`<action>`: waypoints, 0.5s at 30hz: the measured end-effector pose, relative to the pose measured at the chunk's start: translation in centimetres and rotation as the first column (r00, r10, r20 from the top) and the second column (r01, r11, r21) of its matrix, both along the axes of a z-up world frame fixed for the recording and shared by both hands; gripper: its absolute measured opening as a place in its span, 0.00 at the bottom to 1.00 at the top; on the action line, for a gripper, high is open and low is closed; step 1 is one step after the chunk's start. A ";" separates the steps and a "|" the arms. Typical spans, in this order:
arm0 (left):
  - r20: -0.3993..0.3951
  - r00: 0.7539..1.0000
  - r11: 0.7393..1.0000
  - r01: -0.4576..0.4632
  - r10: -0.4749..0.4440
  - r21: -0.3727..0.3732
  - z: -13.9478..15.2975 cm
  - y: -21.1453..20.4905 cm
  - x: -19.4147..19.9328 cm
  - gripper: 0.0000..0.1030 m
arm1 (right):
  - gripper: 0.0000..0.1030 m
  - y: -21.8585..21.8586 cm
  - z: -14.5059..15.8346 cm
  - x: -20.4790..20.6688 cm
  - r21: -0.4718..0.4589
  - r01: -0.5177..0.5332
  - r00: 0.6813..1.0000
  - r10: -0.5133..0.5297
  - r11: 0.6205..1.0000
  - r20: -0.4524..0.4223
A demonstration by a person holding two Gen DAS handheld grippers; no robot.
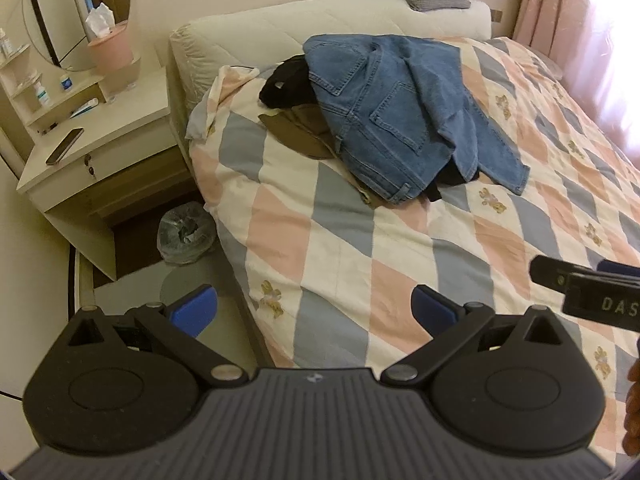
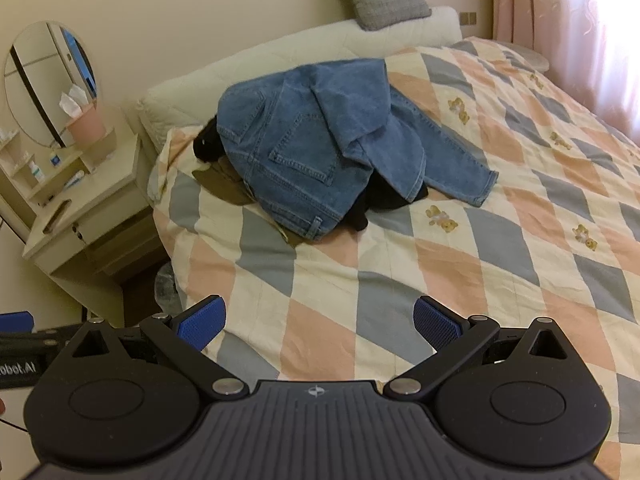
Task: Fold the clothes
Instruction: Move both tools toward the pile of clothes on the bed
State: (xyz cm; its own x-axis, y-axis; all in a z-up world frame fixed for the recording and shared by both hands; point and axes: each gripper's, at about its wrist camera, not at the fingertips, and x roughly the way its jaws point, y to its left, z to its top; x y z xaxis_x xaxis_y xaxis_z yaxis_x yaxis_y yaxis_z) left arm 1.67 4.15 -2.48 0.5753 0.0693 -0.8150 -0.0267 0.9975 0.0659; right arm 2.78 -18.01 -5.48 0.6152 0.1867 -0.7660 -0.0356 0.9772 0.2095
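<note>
Lying heaped on the quilt (image 1: 320,240) near the headboard, blue jeans (image 1: 400,120) over dark clothes, pink tissue box (image 1: 110,46) holding tissues, bin bag (image 1: 186,232) holding trash, left gripper (image 1: 314,308) and right gripper (image 2: 320,320) hanging wide apart, gripping nothing.

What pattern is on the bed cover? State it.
The quilted bed cover has pink, grey-blue and cream diamonds with small teddy bear prints, clearest in the right wrist view.

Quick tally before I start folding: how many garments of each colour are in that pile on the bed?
Blue denim: 1
Black: at least 1; dark fabric also shows under the denim's lower edge, possibly the same piece
Olive-brown: 1
Total: 3 garments visible, possibly more hidden under the denim.
</note>
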 end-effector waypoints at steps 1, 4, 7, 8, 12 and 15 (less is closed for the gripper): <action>-0.001 1.000 1.000 -0.001 0.001 0.010 -0.2 0.2 0.2 0.99 | 1.00 0.1 -0.2 0.2 -0.003 0.000 1.000 0.000 1.000 -0.010; -0.003 1.000 0.999 0.003 -0.003 0.048 -1.1 0.5 1.0 0.99 | 1.00 -0.3 -1.3 0.8 0.034 0.018 0.998 -0.017 0.999 -0.054; -0.022 0.999 0.997 0.045 -0.044 0.059 -2.1 0.7 2.4 0.99 | 0.94 -1.3 -3.0 1.1 0.113 0.054 0.995 -0.044 0.992 -0.095; -0.029 0.998 0.997 0.058 -0.057 0.046 -2.4 0.8 3.0 0.99 | 0.88 -1.6 -3.5 1.3 0.141 0.061 0.994 -0.047 0.988 -0.102; -0.059 0.993 0.995 0.104 -0.104 -0.008 -3.7 1.7 6.6 0.99 | 0.84 -1.7 -4.6 2.1 0.132 0.084 0.993 -0.073 0.988 -0.089; -0.077 0.987 0.989 0.138 -0.141 -0.045 -4.7 2.4 9.4 0.99 | 0.84 -1.1 -5.2 3.4 0.091 0.108 0.993 -0.105 0.990 -0.046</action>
State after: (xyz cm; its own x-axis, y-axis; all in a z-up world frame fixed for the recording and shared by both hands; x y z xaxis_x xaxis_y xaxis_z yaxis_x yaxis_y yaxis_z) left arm 11.06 6.50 -7.18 0.5106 -0.0401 -0.8589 0.1168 0.9929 0.0231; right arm 6.16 -19.11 -10.66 0.6038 0.1939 -0.7732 0.0782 0.9509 0.2994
